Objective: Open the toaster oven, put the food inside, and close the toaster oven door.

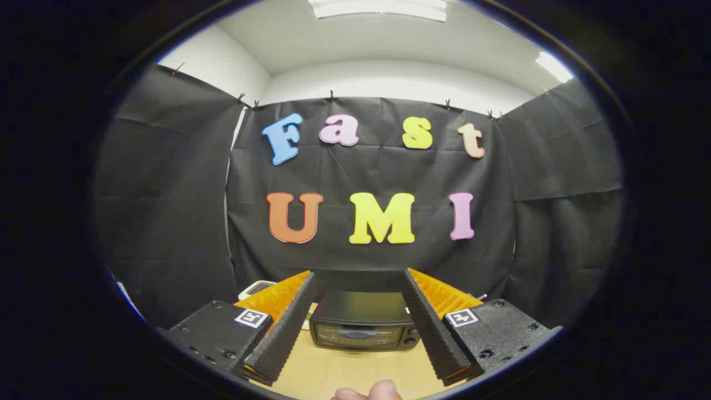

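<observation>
Toaster oven (pixel 364 322): black, boxy, on wooden tabletop (pixel 344 375), framed between the fingers and well beyond their tips. Door shut, glass front and door handle (pixel 355 334) facing the gripper (pixel 360 278); knobs at the right end. Long axis crosswise to the fingers. Judged rigid, heavy, stable; glass fragile; hold at the handle. Fingers spread wide, holding nothing. Food not identified.

The gripper (pixel 359 283) is held level, its two fingers (pixel 286 328) spread wide apart with nothing pressed between them. A fingertip of a hand (pixel 369 390) is seen below.
</observation>
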`<state>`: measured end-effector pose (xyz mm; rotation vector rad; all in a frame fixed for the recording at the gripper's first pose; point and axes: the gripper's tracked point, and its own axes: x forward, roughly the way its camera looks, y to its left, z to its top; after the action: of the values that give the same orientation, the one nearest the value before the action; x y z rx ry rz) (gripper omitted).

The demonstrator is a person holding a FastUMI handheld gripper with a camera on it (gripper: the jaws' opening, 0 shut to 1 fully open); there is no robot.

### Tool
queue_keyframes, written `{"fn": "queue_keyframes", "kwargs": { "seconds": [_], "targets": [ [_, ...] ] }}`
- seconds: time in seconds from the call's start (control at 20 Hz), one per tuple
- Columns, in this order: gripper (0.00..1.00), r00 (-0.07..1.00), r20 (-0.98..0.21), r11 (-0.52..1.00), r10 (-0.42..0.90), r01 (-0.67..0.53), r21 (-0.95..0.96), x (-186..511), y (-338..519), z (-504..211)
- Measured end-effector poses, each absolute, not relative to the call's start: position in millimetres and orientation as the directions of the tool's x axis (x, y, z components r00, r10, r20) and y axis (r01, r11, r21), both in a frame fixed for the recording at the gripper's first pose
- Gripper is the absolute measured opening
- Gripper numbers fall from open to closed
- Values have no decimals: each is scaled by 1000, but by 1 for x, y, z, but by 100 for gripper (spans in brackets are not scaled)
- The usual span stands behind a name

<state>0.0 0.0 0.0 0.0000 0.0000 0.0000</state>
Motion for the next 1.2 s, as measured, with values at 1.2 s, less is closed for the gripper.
{"fn": "queue_keyframes", "kwargs": {
  "seconds": [1.2],
  "targets": [
    [100, 999, -35, 998, -40, 42, 55, 3, -35, -14]
  ]
}}
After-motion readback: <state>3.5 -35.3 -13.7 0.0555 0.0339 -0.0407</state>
